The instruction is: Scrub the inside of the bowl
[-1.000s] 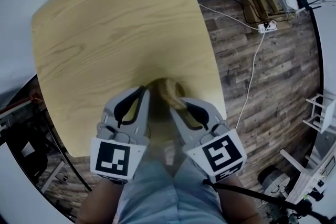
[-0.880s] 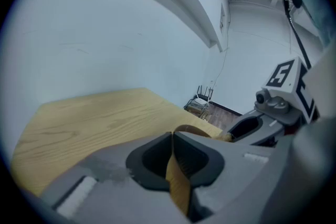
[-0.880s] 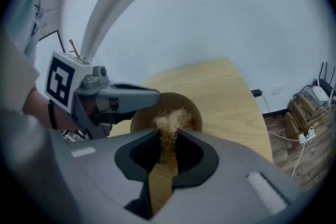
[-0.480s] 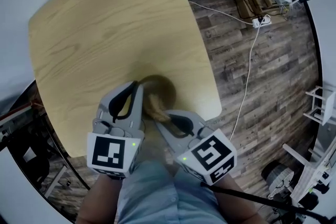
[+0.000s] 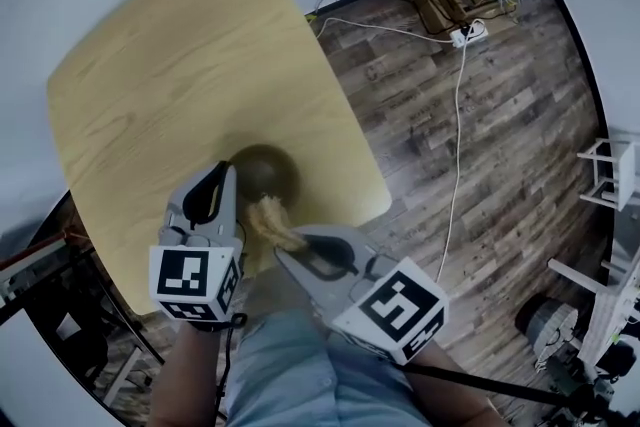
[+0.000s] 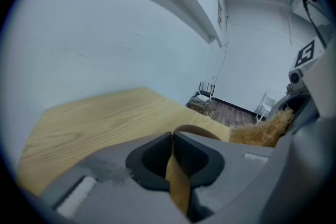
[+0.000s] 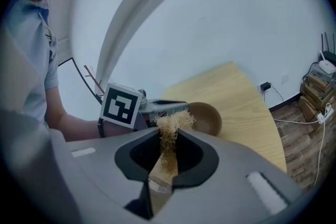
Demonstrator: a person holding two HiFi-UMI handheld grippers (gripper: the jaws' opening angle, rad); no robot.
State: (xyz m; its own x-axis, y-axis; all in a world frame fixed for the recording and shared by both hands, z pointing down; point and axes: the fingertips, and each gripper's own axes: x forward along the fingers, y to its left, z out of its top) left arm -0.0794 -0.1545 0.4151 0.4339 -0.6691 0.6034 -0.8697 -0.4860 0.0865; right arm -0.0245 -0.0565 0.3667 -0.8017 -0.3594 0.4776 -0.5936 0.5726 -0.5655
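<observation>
Table [image 5: 140, 85]: ahead of you and to your left; the floor [image 5: 500, 135] lies to its right.
Bowl [image 5: 264, 170]: on the table, near the edge closest to you.
Left gripper [image 5: 224, 173]: at the bowl's left side, its jaws pinching the bowl's wall.
Right gripper [image 5: 282, 243]: right of your left gripper and nearer you than the bowl.
Scrubber [image 5: 271, 217]: clamped between the right gripper's jaws, at the bowl's near rim, between your two grippers.
Cable [image 5: 455, 145]: on the floor, right of the table.

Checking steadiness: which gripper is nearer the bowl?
Left. The left gripper clamps the rim of the bowl; the right gripper holds a fibrous scrubber by its near edge.
</observation>
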